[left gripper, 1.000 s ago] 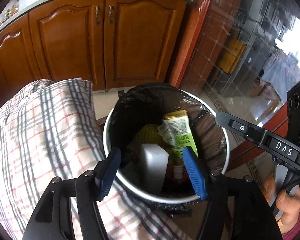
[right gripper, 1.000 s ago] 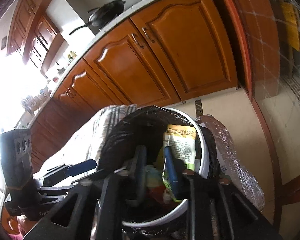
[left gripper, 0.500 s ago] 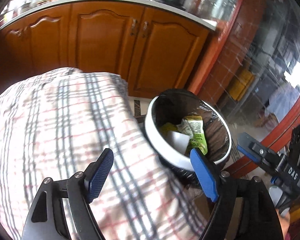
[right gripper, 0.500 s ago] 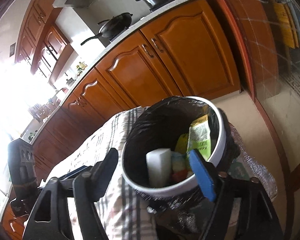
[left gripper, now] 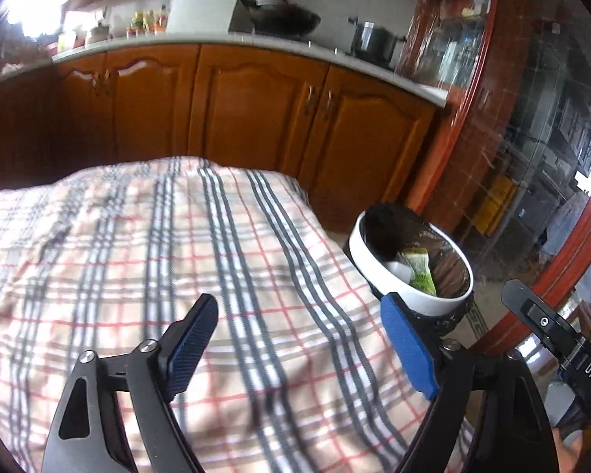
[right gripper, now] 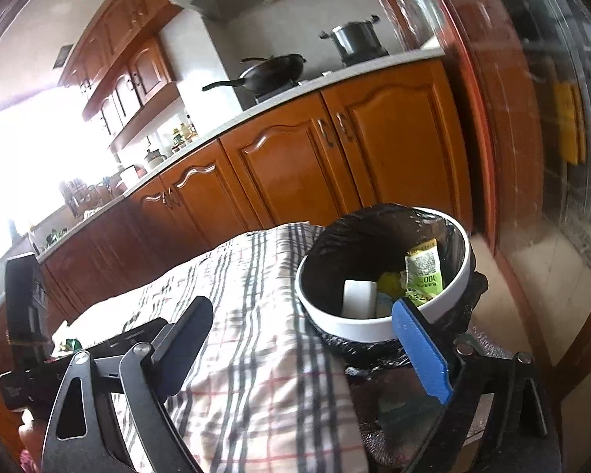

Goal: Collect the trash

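The left gripper (left gripper: 301, 339) has its blue pads spread wide over the checked tablecloth (left gripper: 177, 256), with nothing between them and touching nothing; its jaws have just been opening. To its right the white-rimmed bin (left gripper: 425, 295), lined with a black bag, stands just beside the table edge, holding a white block (left gripper: 398, 270) and a green wrapper (left gripper: 420, 272).

The right gripper (right gripper: 307, 339) is also spread wide and empty, its jaws having just been opening too. Its left finger hangs over the cloth and its right pad (right gripper: 421, 351) sits in front of the bin's near rim; whether it touches the rim I cannot tell.

A second ago both grippers were over the bin's mouth, the left one around the white block and the right one nearly closed by the wrapper. Now both are back from it, the bin is smaller in the left view, and both pieces lie inside it.
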`<state>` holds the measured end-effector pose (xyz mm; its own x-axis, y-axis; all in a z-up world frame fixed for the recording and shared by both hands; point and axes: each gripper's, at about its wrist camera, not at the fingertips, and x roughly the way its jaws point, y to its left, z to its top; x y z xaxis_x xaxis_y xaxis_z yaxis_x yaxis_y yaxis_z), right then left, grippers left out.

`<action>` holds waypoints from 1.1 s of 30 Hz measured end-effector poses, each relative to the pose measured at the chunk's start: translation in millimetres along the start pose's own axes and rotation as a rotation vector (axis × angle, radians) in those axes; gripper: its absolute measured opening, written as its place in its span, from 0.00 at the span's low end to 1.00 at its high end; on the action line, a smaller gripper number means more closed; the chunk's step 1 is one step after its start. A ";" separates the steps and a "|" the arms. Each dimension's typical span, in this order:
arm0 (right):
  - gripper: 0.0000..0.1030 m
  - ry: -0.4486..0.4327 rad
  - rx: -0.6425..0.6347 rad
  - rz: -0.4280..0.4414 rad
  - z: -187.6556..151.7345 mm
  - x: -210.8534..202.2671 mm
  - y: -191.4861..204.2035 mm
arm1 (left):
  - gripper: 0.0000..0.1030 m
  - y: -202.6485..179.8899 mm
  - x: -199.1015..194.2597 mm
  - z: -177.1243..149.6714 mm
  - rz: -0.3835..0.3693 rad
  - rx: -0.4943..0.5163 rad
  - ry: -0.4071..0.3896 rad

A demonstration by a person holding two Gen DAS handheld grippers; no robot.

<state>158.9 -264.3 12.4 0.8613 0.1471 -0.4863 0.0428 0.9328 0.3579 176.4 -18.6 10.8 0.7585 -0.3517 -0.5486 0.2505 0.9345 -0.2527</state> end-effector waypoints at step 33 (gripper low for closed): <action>1.00 -0.195 -0.289 0.009 -72.5 -30.8 75.5 | 0.99 9.8 -69.9 -91.1 0.259 0.132 -0.246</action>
<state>99.0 -174.6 -3.5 0.9428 0.1159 -0.3125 -0.0860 0.9905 0.1077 71.1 10.3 -26.0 0.9245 -0.0948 -0.3693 0.0952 0.9953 -0.0172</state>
